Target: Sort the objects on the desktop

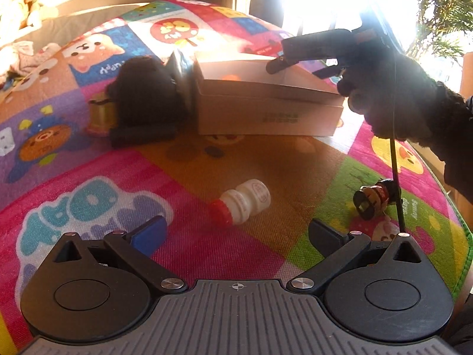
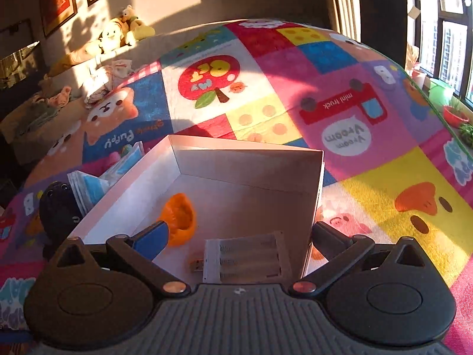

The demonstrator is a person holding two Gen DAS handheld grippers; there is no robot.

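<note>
A small white bottle with a red cap (image 1: 241, 201) lies on its side on the colourful mat, just ahead of my open left gripper (image 1: 236, 236). To its right lies a small dark figurine (image 1: 374, 199). Behind stands a white cardboard box (image 1: 266, 100). A gloved hand holds my right gripper (image 1: 298, 65) over that box. In the right wrist view my right gripper (image 2: 239, 241) hangs open above the open box (image 2: 245, 159), which holds an orange shell-like piece (image 2: 180, 214), a clear battery pack (image 2: 246, 259) and a small USB stick (image 2: 197, 264).
A black fuzzy object (image 1: 145, 88), a yellowish spool (image 1: 102, 112) and a dark bar (image 1: 142, 137) sit left of the box. A pack of face masks (image 2: 94, 183) leans by the box's left wall. Plush toys (image 2: 118, 32) and clothes lie beyond the mat. Plants (image 2: 456, 115) stand by the window.
</note>
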